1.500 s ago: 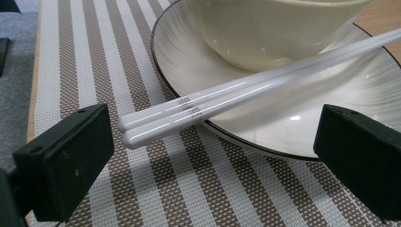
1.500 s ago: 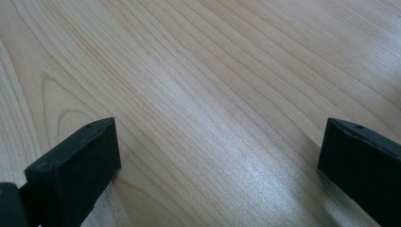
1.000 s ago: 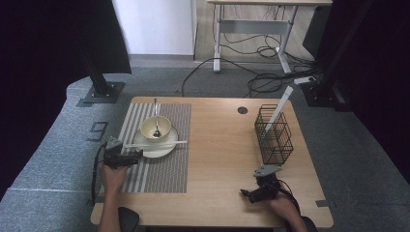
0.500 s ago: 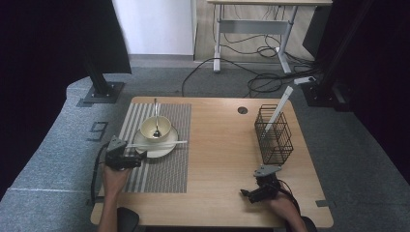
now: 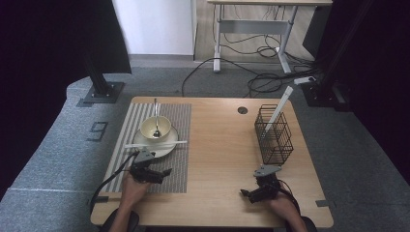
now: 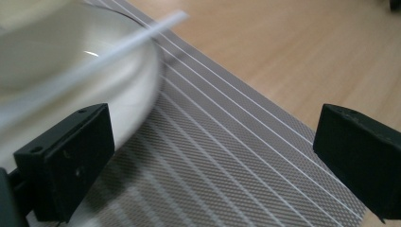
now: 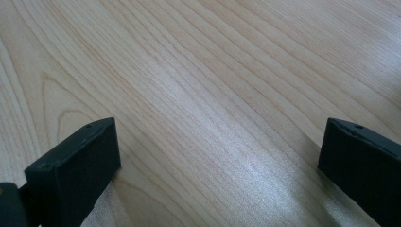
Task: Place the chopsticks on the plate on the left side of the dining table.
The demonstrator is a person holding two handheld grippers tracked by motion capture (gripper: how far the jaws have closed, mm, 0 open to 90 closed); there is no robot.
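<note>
Woven grey fabric with thin white stripes makes the placemat (image 5: pixel 153 145) at the left centre of the high view; its mesh texture is clear in the left gripper view. On it stands a round, glossy cream plate (image 5: pixel 168 141) with a cream bowl (image 5: pixel 155 127) on top, and a metal spoon (image 5: pixel 155 118) stands in the bowl. One thin white chopstick (image 5: pixel 155 144) lies across the plate, and it is blurred in the left gripper view. The left tool (image 5: pixel 163 174) is on the mat just below the plate, its black block-shaped jaws wide apart and holding nothing. The right tool (image 5: pixel 246 194) rests at the lower right of the light wooden bench (image 5: pixel 222 145), its jaws also wide apart and empty above the bare wood grain. A black wire basket (image 5: pixel 273 135) at the centre right holds another white chopstick (image 5: pixel 278 107) that leans to the upper right. I can read no writing on these things.
</note>
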